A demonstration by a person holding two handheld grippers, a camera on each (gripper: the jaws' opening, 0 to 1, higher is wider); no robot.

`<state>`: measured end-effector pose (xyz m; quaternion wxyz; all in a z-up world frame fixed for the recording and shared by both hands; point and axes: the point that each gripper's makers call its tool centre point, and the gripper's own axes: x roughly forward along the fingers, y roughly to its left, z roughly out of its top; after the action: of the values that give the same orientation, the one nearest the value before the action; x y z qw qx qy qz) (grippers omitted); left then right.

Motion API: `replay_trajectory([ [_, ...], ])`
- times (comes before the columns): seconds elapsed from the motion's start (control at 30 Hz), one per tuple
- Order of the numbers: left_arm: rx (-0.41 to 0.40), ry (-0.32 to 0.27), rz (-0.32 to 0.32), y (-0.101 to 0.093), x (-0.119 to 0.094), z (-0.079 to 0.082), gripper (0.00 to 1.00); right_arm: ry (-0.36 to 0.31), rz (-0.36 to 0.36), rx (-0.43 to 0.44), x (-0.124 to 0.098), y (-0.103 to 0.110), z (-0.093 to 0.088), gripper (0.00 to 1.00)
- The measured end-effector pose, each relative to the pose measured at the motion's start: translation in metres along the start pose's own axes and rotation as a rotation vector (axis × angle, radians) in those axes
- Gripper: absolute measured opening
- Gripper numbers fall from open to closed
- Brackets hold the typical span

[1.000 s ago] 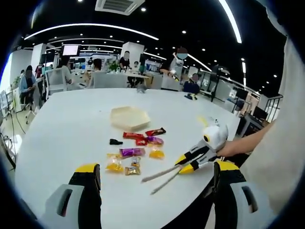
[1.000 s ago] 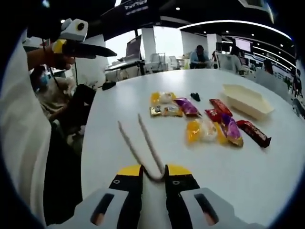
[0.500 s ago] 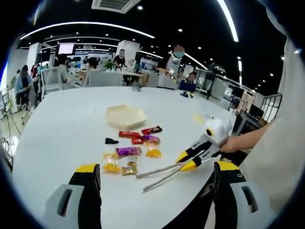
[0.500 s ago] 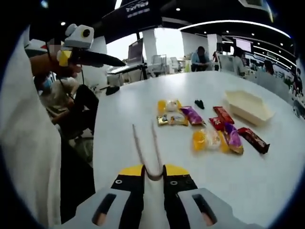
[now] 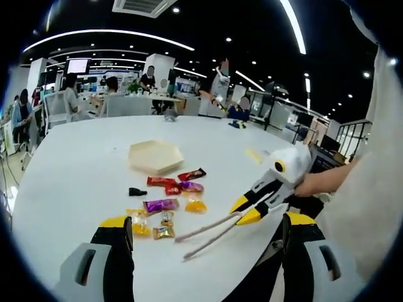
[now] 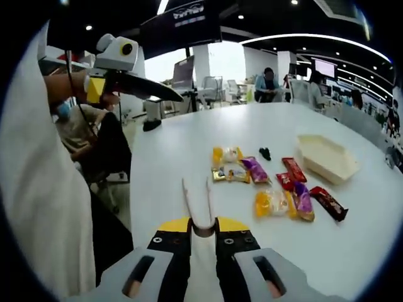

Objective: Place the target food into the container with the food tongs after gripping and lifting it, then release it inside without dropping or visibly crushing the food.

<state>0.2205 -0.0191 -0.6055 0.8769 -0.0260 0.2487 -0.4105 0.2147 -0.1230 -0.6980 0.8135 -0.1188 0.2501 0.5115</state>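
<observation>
Several wrapped snacks (image 6: 271, 185) lie in a loose cluster on the white table (image 6: 189, 145): yellow, purple and red packets, and a dark bar (image 6: 327, 202). A beige hexagonal container (image 6: 327, 157) sits just beyond them, also seen as container (image 5: 154, 155) behind the snacks (image 5: 167, 200). My right gripper (image 6: 201, 223) is shut on the bend of pale food tongs (image 6: 198, 198), whose two arms point at the table short of the snacks. In the left gripper view, the right gripper (image 5: 244, 211) holds the tongs (image 5: 204, 234) near the front edge. My left gripper (image 5: 206, 220) stands open, holding nothing.
A small black object (image 6: 266, 153) lies beside the snacks. The left gripper (image 6: 157, 91) hangs in the air, held by a hand. A person's white sleeve fills one side of each view. Seated people, desks and chairs (image 5: 119, 104) stand beyond the table's far edge.
The right gripper has lifted and tilted the tongs, and their arms now look closer together. Both views have shifted with the hands. The snacks and container lie as before.
</observation>
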Motion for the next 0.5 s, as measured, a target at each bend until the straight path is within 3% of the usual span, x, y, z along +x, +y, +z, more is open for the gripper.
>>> replay_trajectory([
  [0.5,0.014,0.001,-0.045,-0.005,0.008,-0.001,0.99,-0.026,-0.032,-0.015,-0.011,-0.002,0.018,0.12],
])
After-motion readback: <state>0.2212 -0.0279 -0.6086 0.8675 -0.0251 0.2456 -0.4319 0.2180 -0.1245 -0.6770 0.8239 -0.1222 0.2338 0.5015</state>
